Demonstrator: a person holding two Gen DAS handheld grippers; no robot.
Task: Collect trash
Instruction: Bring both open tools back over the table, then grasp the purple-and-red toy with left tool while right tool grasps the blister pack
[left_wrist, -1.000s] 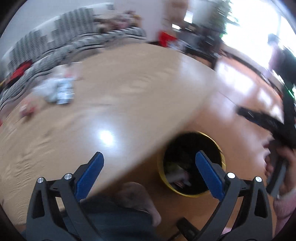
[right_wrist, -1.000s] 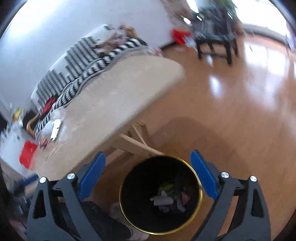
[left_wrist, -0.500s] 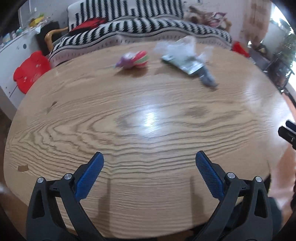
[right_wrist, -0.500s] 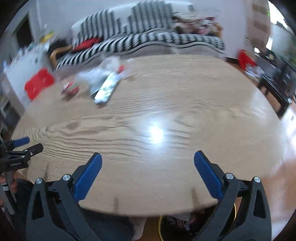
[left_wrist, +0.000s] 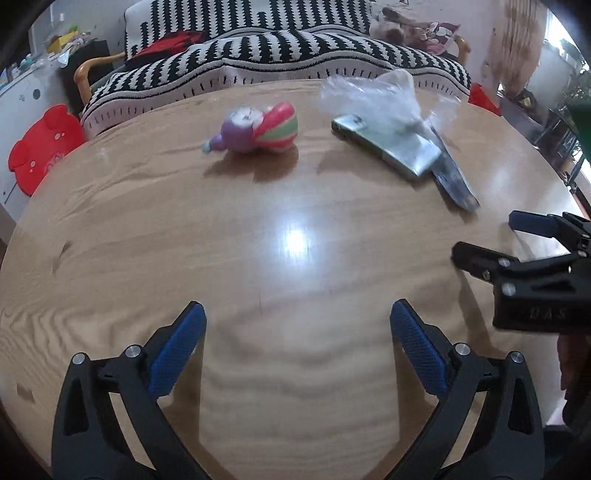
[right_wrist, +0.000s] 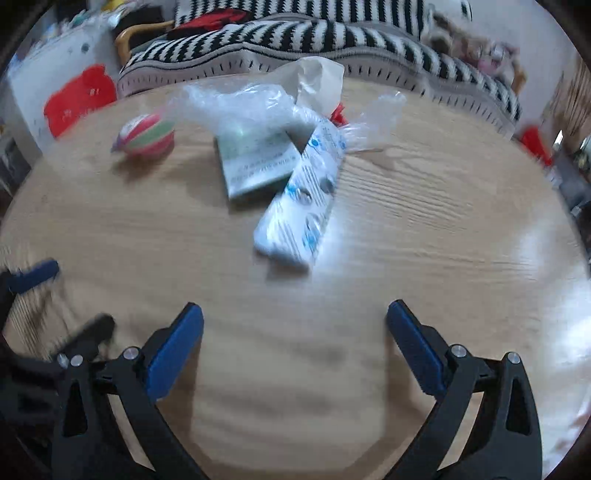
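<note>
I see a round wooden counter (left_wrist: 147, 229) with bits of trash lying near its far edge. My left gripper (left_wrist: 297, 343) hangs over the near edge, and its jaws are wide with nothing between them. My right gripper (right_wrist: 294, 347) is also over the near part of the counter. Its jaws are wide too, and nothing is between them.

The trash sits in a small bunch. There is a round striped toy (left_wrist: 260, 127) in pink, green and purple, lying on its side toward the far left. Just to its right is a flat green and white box (right_wrist: 255, 162). A long white pill pack (right_wrist: 301, 201) with blue marks lies partly on the box and points toward the near edge. A crumpled clear plastic bag (right_wrist: 258, 103) lies behind the box and touches it, close to the far edge.

In the left view I can see my right gripper (left_wrist: 480, 240) coming in from the right edge, near the pill pack (left_wrist: 452, 179). Behind the counter is a black and white striped sofa (left_wrist: 280, 55).
</note>
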